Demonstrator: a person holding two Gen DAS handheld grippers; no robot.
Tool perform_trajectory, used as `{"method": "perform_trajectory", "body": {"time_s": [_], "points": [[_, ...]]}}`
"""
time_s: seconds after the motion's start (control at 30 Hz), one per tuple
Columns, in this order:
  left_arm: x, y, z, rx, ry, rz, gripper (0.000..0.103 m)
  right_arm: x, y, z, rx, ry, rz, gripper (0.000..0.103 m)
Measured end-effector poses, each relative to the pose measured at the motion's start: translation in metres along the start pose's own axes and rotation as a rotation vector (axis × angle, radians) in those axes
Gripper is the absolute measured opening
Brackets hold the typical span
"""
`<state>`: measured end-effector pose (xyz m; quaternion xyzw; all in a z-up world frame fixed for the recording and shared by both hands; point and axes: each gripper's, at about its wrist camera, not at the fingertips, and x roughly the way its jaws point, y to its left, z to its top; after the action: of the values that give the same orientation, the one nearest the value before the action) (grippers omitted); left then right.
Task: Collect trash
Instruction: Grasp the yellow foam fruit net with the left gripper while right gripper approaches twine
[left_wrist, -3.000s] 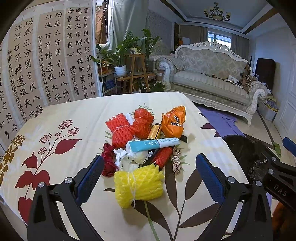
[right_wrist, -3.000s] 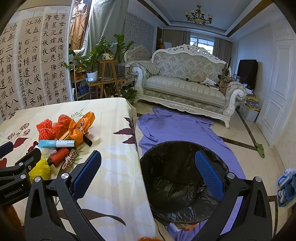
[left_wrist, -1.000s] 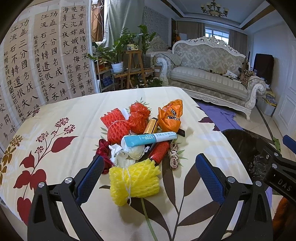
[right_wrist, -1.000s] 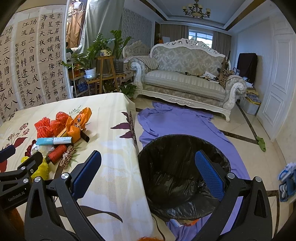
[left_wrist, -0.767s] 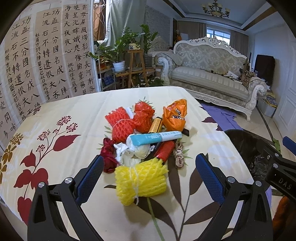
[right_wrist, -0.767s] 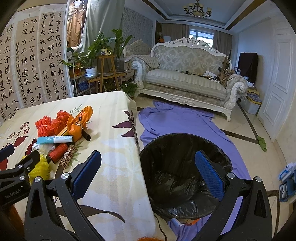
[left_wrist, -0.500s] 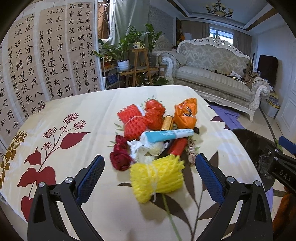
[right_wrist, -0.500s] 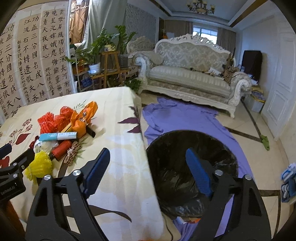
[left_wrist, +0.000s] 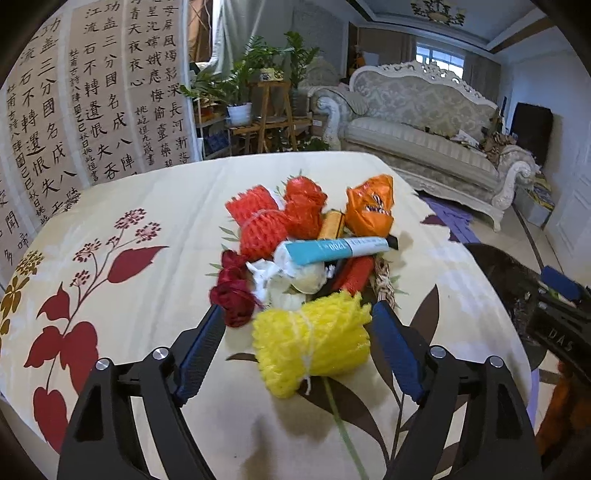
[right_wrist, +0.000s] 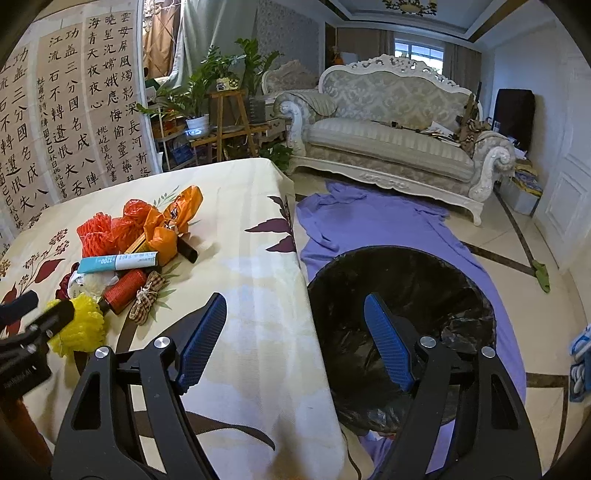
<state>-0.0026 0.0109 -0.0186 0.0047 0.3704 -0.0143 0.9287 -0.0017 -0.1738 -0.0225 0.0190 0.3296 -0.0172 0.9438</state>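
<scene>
A pile of trash lies on the flowered tablecloth (left_wrist: 110, 206): a yellow foam net (left_wrist: 312, 341), red foam nets (left_wrist: 258, 225), an orange wrapper (left_wrist: 369, 210), a blue-and-white tube (left_wrist: 332, 251), a red thread spool (left_wrist: 356, 271), a dark red rose (left_wrist: 232, 291) and a twine bundle (left_wrist: 384, 280). My left gripper (left_wrist: 297, 347) is open with its jaws on either side of the yellow net, which fills the gap; contact is unclear. My right gripper (right_wrist: 295, 339) is open and empty, above the table's right edge and the black-lined bin (right_wrist: 402, 325). The pile also shows in the right wrist view (right_wrist: 129, 247).
The bin stands on the floor against the table's right side, on a purple cloth (right_wrist: 369, 221). A white sofa (right_wrist: 399, 140), a plant stand (right_wrist: 229, 118) and a calligraphy screen (left_wrist: 74, 110) stand behind the table.
My left gripper has moved forward over the yellow net and its jaws have narrowed around it. My right gripper's jaws have also narrowed and it has shifted a little left.
</scene>
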Motion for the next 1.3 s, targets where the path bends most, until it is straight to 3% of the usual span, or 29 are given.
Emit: {"method": "perform_trajectory", "body": {"time_s": [0.23, 0.27, 0.3, 0.57, 0.63, 1.3], "points": [[0.013, 0.001, -0.009, 0.006, 0.031, 0.009, 0.078, 0.000, -0.001, -0.003, 0.005, 0.014, 0.015, 0.075], [0.013, 0.001, -0.010, 0.009, 0.029, 0.004, 0.075, 0.000, -0.001, -0.003, 0.004, 0.015, 0.017, 0.075], [0.012, 0.000, -0.010, 0.014, 0.029, -0.009, 0.065, -0.001, -0.001, -0.004, 0.003, 0.014, 0.019, 0.075], [-0.001, 0.007, -0.014, 0.003, -0.008, -0.048, 0.056, -0.004, 0.005, -0.006, -0.009, 0.013, 0.030, 0.075], [-0.008, 0.012, -0.013, 0.000, -0.016, -0.074, 0.045, -0.005, 0.008, -0.006, -0.016, 0.009, 0.033, 0.075], [-0.028, 0.065, -0.014, -0.100, -0.059, 0.002, 0.043, -0.006, 0.047, 0.003, -0.081, 0.004, 0.091, 0.075]]}}
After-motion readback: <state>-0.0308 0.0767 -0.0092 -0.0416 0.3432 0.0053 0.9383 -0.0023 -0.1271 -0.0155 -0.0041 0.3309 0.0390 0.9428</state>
